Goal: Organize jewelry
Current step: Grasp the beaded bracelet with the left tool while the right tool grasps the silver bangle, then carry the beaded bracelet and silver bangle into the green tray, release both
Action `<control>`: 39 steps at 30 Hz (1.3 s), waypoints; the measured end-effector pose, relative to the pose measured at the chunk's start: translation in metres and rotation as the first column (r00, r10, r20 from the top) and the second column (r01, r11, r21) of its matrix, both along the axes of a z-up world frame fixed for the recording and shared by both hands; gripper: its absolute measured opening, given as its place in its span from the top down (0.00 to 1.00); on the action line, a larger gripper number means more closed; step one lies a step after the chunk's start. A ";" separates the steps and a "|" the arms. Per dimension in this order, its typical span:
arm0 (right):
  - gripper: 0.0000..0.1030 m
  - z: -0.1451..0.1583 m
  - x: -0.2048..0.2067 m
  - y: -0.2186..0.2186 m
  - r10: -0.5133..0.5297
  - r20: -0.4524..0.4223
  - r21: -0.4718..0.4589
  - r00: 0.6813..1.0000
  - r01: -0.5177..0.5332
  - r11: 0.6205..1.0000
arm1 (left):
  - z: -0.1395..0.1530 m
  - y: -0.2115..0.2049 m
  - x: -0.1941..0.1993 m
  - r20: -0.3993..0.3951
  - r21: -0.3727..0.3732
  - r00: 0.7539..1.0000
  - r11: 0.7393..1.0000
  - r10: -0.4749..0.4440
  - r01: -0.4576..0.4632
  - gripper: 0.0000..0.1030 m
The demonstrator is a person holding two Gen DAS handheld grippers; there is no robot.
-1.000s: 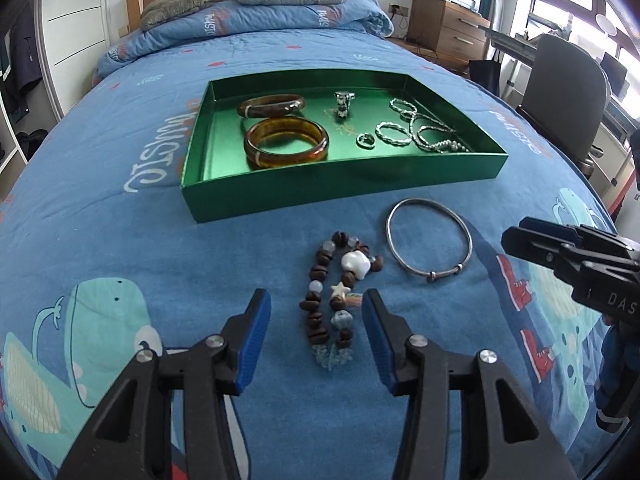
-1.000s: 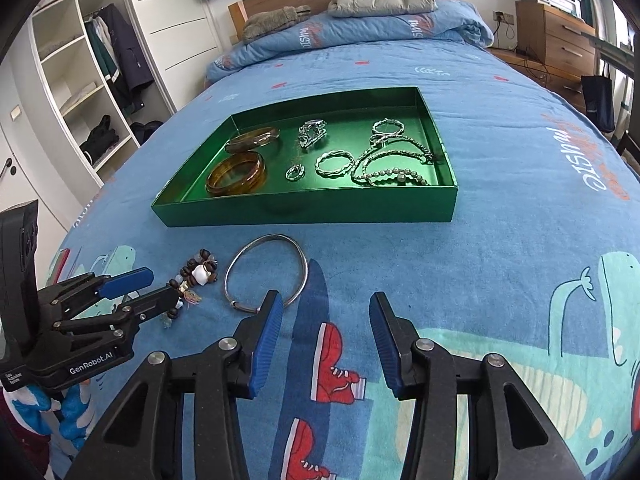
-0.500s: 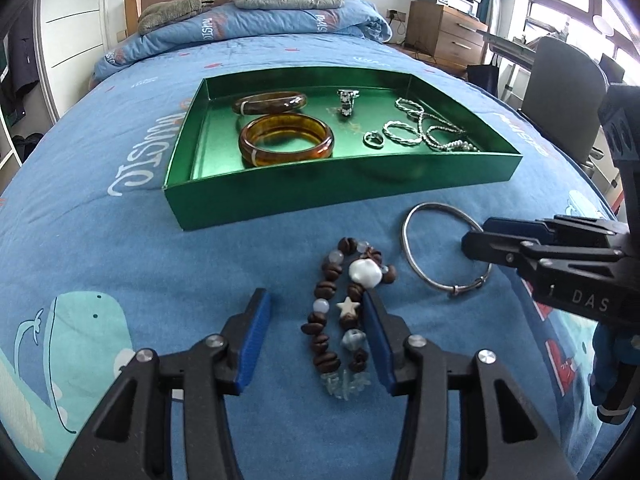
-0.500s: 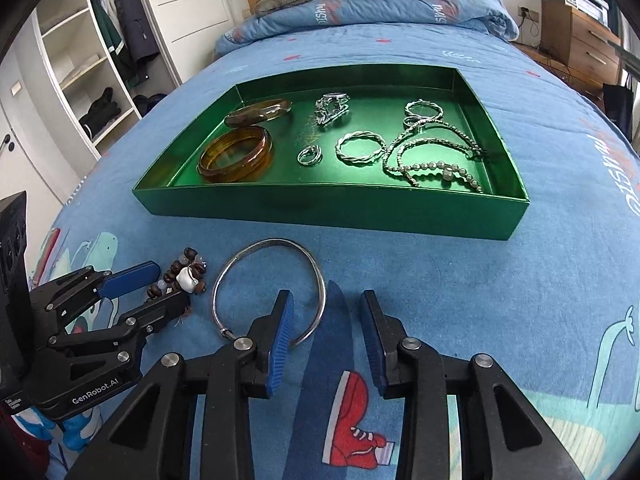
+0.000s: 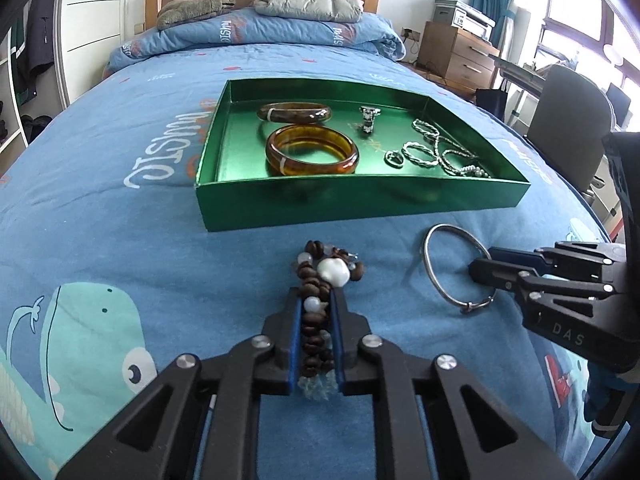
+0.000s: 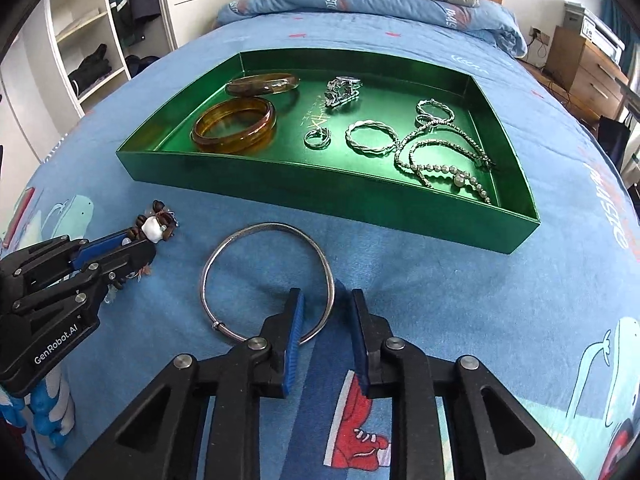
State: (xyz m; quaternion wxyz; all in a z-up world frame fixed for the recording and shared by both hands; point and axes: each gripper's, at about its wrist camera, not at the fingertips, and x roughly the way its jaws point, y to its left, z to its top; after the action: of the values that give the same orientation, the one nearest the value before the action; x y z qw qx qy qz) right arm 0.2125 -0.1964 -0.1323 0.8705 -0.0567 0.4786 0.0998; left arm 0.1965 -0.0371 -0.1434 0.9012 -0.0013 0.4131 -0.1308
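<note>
Left tool has clamped the beaded bracelet; right tool closing astride the silver bangle.

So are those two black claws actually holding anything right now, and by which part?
The left gripper pinches the bead bracelet along its near end. The right gripper is closing around the silver bangle's near rim, not yet gripping.

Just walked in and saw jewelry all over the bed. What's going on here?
A person with two handheld grippers is sorting jewelry into the green tray on the blue bedspread. The left gripper is shut on the brown-and-white beaded bracelet. The right gripper is closing around the rim of the thin silver bangle, not yet pinching it. Both pieces lie outside the tray.
</note>
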 end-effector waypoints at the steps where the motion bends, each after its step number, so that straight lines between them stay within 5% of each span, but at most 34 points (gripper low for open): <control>1: 0.86 0.000 -0.003 0.000 0.002 0.006 -0.005 1.000 -0.002 1.000 | 0.000 0.000 -0.001 0.002 0.000 1.000 1.000 0.002 -0.002 0.90; 5: 0.96 0.002 -0.007 0.002 -0.008 0.020 -0.012 1.000 0.008 1.000 | 0.002 0.002 -0.003 0.007 0.009 1.000 1.000 0.013 -0.013 0.90; 31: 0.96 0.046 -0.057 -0.018 -0.101 0.199 -0.011 0.975 0.105 0.994 | 0.025 0.006 -0.029 0.073 0.031 0.996 0.998 0.046 -0.048 0.90; 39: 0.97 0.083 -0.059 -0.023 -0.094 0.295 0.008 0.951 0.095 0.995 | 0.052 0.002 -0.033 0.114 0.008 0.993 0.999 0.031 -0.032 0.90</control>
State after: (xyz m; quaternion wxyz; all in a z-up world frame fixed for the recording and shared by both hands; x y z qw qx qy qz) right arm 0.1534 -0.2198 -0.0491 0.9357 -0.0506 0.3461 0.0471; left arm 0.1635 -0.0347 -0.0918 0.9253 0.0040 0.3616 -0.1142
